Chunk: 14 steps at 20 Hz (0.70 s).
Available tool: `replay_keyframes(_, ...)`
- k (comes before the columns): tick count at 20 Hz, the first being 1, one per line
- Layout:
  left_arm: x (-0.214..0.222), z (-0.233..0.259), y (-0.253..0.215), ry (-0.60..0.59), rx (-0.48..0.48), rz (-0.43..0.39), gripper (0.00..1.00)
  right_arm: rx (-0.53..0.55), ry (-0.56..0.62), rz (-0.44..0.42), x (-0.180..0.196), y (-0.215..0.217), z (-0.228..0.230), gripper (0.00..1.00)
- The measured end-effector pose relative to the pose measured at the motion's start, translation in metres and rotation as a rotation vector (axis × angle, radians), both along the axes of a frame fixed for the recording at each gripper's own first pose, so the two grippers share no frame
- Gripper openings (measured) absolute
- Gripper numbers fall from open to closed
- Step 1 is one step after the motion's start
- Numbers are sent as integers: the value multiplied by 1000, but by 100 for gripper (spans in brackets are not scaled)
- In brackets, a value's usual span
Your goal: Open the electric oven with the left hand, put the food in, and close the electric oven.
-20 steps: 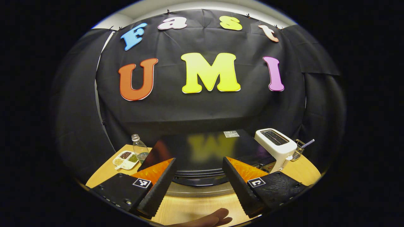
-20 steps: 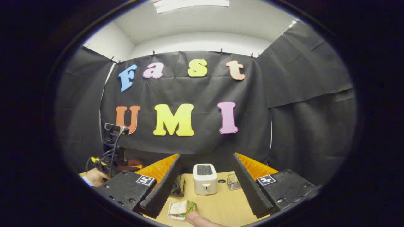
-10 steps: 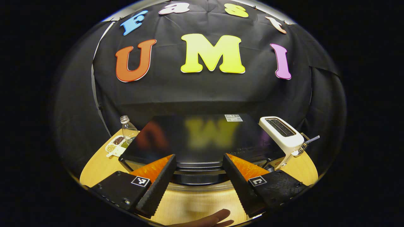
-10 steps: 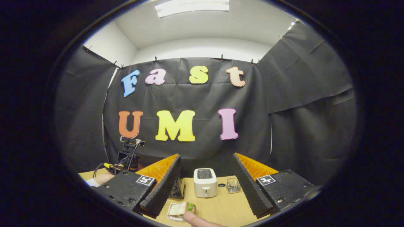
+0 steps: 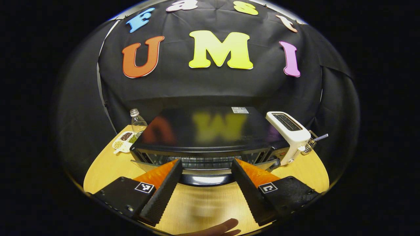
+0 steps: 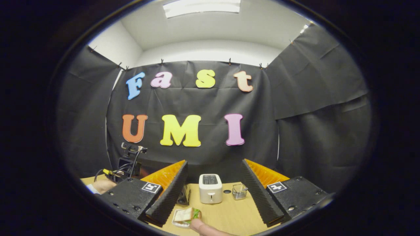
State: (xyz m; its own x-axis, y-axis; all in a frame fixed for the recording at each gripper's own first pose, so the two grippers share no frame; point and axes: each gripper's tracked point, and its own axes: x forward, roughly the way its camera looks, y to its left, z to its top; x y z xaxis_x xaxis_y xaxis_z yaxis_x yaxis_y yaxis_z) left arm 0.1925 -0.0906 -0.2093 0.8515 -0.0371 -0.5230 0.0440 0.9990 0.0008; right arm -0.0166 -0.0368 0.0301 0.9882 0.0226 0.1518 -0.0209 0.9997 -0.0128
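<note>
The left gripper (image 5: 206, 183), fingers wide and holding nothing, now sits nearer the big shiny black oven (image 5: 210, 137); its door has tipped open. The right gripper (image 6: 215, 193) waits open and empty above the sandwich (image 6: 186, 215).

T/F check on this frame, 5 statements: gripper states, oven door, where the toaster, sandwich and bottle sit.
1. The left gripper is clamped on the oven handle. False: its fingers stand wide apart, with the handle between them and untouched.
2. The white toaster stands right of the oven in the left gripper view. True.
3. The sandwich is already inside the oven. False: it lies on a small tray on the table, ahead of the right gripper.
4. The right gripper is open and holds nothing. True.
5. The clear bottle lies on its side. False: it stands upright beside the snack dish.
</note>
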Motion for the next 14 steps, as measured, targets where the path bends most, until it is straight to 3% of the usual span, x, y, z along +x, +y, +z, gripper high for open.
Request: replay_keyframes(14, -87, -52, -1, -75, -4, 4, 99, -3, 26, 53, -34, 23, -7, 100)
